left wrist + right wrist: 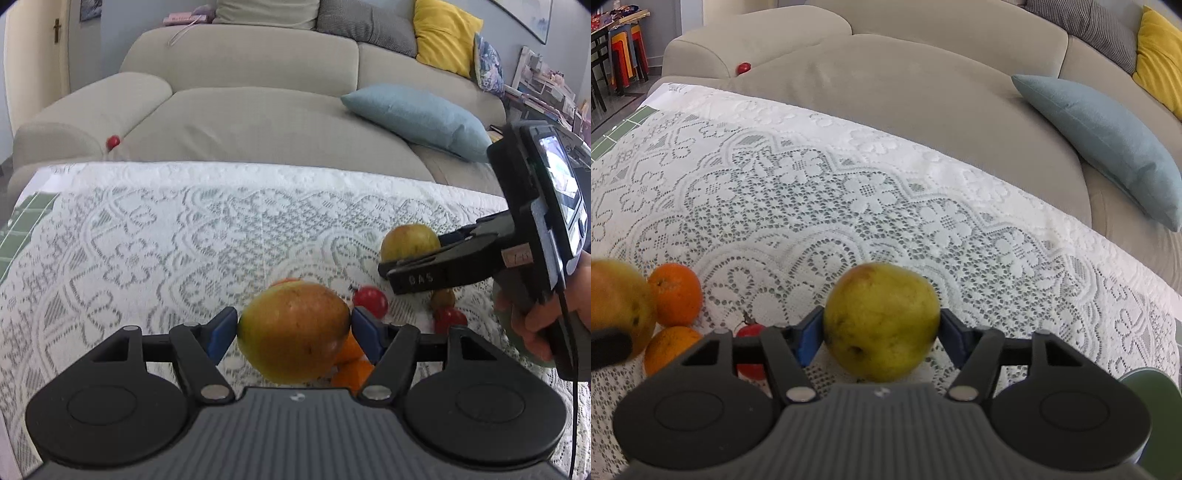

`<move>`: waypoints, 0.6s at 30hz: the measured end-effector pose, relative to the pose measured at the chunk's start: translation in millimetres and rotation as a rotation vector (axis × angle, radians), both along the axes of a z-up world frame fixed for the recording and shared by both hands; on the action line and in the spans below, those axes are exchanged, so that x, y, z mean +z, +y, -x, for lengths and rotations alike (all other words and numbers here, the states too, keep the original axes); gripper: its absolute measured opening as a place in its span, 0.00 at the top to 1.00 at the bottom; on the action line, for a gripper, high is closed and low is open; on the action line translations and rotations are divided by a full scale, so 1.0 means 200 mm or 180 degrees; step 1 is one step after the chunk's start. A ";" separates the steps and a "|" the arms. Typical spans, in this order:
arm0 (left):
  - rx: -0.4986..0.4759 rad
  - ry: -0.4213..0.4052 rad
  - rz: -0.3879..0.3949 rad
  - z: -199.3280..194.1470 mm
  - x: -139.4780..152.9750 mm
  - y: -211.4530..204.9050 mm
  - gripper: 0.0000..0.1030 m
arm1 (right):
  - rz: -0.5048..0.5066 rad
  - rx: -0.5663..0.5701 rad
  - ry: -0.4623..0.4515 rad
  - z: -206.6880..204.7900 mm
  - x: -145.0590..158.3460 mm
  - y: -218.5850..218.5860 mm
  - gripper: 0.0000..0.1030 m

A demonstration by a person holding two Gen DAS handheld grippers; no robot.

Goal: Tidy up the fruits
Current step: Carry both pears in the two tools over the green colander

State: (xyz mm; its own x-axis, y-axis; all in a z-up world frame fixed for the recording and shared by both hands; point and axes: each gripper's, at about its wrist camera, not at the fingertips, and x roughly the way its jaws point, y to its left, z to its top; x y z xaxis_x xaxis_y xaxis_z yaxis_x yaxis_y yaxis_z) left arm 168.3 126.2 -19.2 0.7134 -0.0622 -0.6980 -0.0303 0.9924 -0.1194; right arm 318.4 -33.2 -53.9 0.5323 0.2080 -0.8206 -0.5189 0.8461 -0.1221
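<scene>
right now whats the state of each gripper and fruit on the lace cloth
left gripper: shut on red-yellow apple, lifted
right gripper: pads at yellow-green apple, which rests on the white lace tablecloth
two oranges: resting, touching
red tomatoes: loose on cloth

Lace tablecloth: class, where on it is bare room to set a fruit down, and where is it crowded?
Free: the wide stretch of lace tablecloth between the fruit cluster and the sofa, out to the corner by the green tiles. Crowded: the near edge, where oranges, red fruits and both held apples bunch together.
</scene>
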 end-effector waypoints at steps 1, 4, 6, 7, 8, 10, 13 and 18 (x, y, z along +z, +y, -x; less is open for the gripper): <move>0.0008 0.0030 -0.0008 0.00 0.00 0.00 0.24 | -0.0015 0.0000 -0.0008 0.00 0.00 0.00 0.39; 0.0025 0.0115 0.0047 0.01 0.00 0.02 0.24 | -0.0112 0.0009 -0.0007 0.02 0.02 -0.02 0.39; 0.0009 0.0181 0.0075 0.01 0.00 0.02 0.25 | -0.0191 0.0056 -0.0019 0.04 0.04 -0.02 0.39; -0.0003 0.0202 0.0083 0.01 0.00 0.02 0.25 | -0.0215 0.0085 -0.0039 0.06 0.06 -0.02 0.39; -0.0007 0.0219 0.0097 0.02 0.00 0.02 0.25 | -0.0234 0.0105 -0.0087 0.07 0.08 -0.02 0.39; -0.0009 0.0276 0.0127 0.01 -0.01 0.02 0.25 | -0.0292 0.0148 -0.0177 0.10 0.12 -0.02 0.39; -0.0035 0.0302 0.0106 0.02 -0.03 0.01 0.25 | -0.0430 0.0184 -0.0234 0.13 0.19 -0.05 0.39; -0.0156 0.0143 -0.0098 0.02 -0.05 -0.03 0.25 | -0.0699 0.0217 -0.0317 0.21 0.30 -0.14 0.39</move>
